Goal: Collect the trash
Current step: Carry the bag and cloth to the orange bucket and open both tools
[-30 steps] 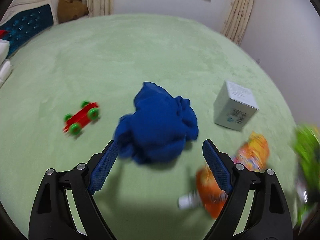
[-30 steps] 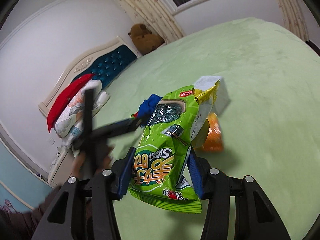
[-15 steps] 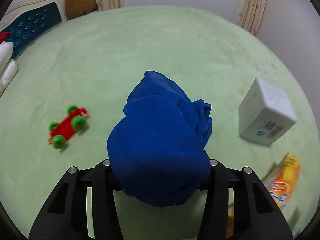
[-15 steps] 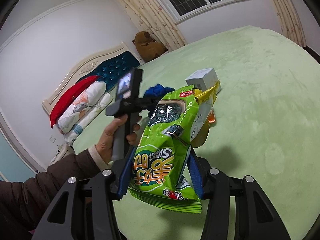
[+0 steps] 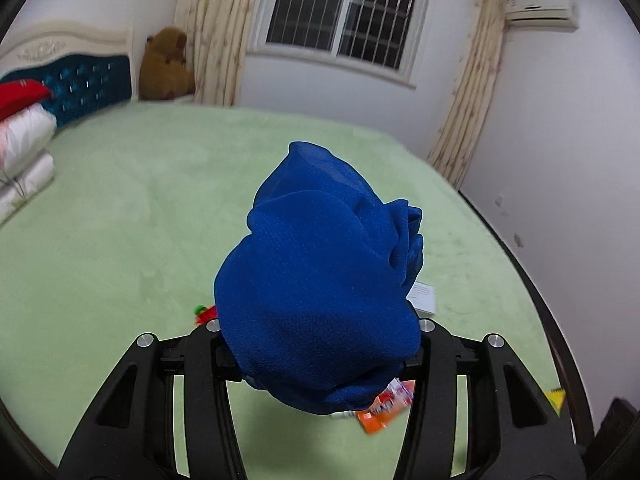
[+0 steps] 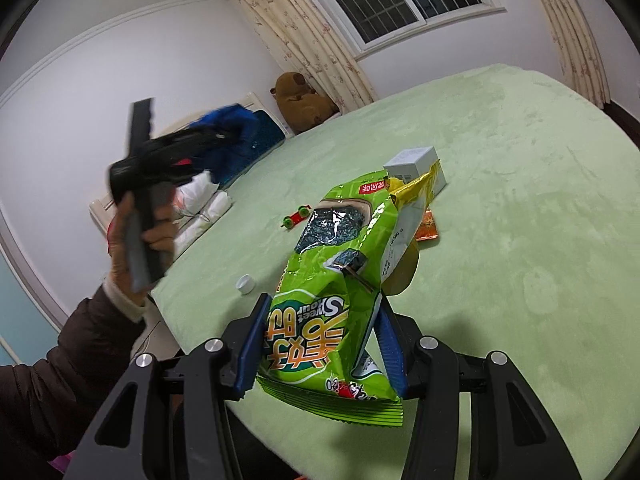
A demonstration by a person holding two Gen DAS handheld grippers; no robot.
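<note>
A crumpled blue cloth fills the middle of the left wrist view, lifted clear of the green bed, with my left gripper shut on it; the cloth hides both fingertips. In the right wrist view my right gripper is shut on a green snack bag, its blue pads pressing the bag's sides. The left gripper shows there too, blurred and raised at the left with the blue cloth, held by a person's hand. An orange wrapper lies on the bed below the cloth.
On the green bed lie a white box, an orange wrapper, a red toy car and a white cap. Folded bedding and a brown plush toy sit by the headboard. A wall bounds the right side.
My left gripper closed on the blue cloth and lifted it high off the bed, tilting toward the window. The right gripper kept its hold on the green bag and shifted sideways.
</note>
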